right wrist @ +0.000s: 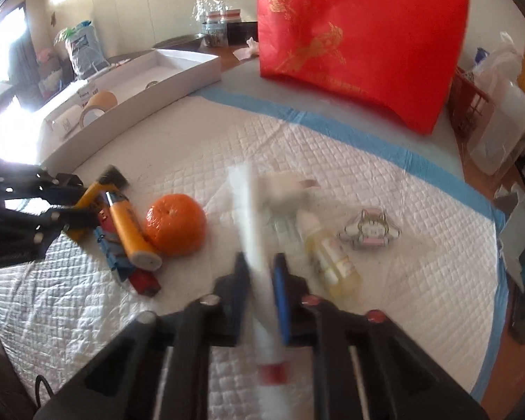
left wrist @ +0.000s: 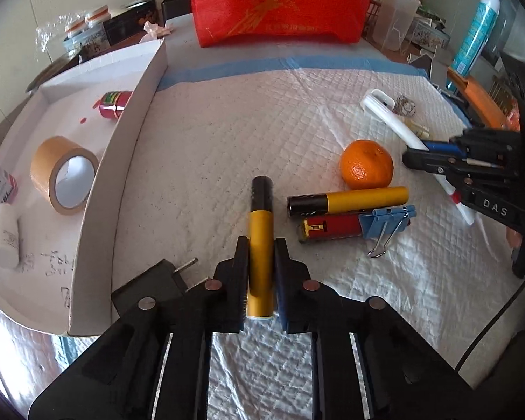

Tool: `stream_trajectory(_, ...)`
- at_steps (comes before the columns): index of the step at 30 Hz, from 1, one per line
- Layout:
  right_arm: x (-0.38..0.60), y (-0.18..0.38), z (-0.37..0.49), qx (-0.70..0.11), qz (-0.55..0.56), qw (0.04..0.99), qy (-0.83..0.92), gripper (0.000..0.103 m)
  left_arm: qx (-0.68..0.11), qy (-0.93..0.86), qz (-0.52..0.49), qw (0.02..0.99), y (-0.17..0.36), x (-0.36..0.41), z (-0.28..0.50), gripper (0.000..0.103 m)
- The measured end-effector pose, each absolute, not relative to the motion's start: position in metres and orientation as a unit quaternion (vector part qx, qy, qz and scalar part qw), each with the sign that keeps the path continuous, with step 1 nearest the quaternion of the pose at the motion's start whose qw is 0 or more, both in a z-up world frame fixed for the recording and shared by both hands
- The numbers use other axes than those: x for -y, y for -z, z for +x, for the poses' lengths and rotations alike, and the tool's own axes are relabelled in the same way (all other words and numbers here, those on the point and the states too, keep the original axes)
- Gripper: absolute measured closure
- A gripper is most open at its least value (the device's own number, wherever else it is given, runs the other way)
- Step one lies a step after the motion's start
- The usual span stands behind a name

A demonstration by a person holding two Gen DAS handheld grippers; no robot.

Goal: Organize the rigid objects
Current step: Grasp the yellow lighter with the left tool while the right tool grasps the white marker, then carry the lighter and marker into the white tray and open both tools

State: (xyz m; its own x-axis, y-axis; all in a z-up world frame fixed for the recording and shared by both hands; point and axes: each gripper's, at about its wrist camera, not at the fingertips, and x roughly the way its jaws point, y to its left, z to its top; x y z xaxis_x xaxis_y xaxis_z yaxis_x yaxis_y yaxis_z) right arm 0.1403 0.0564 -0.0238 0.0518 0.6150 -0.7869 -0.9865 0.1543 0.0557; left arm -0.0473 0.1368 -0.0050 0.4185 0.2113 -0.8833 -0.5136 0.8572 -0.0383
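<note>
My left gripper (left wrist: 260, 241) is shut on a yellow marker with a black cap (left wrist: 260, 210), which lies lengthwise between the jaws over the white quilted pad (left wrist: 227, 133). In the right wrist view my right gripper (right wrist: 260, 257) is shut on a long white tube with a red band (right wrist: 248, 203), blurred and tilted. Beside the left gripper lie a second yellow marker (left wrist: 350, 200), a red lighter-like stick (left wrist: 332, 229) and a blue binder clip (left wrist: 388, 220). A mandarin orange (left wrist: 366, 164) sits just behind them. The right gripper (left wrist: 427, 155) also shows at the right edge.
A white cardboard tray (left wrist: 122, 133) at the left holds a brown tape roll (left wrist: 63, 175), a red can (left wrist: 115, 105) and a white eraser (left wrist: 4, 238). A red bag (left wrist: 283, 0) stands at the back. A small yellowish bottle (right wrist: 332, 255) and a bunny charm (right wrist: 369, 232) lie to the right.
</note>
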Motion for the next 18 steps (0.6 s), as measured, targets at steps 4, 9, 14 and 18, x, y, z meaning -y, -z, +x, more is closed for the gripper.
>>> stream_trajectory(4, -0.041, 0.014, 0.146, -0.367, -0.21, 0.682, -0.596, 0.093, -0.48, -0.223, -0.173, 0.83, 0.003, -0.136, -0.054, 0.091)
stream_trajectory(9, -0.018, -0.012, 0.153, -0.364, -0.141, 0.699, -0.599, 0.093, -0.45, -0.232, -0.172, 0.845, -0.019, -0.133, -0.062, 0.091)
stream_trajectory(14, 0.002, -0.045, 0.149, -0.331, -0.102, 0.714, -0.608, 0.093, -0.401, -0.253, -0.15, 0.867, -0.059, -0.129, -0.077, 0.091)
stream_trajectory(18, 0.006, -0.07, 0.141, -0.306, -0.078, 0.723, -0.614, 0.093, -0.366, -0.295, -0.135, 0.872, -0.09, -0.13, -0.089, 0.091)
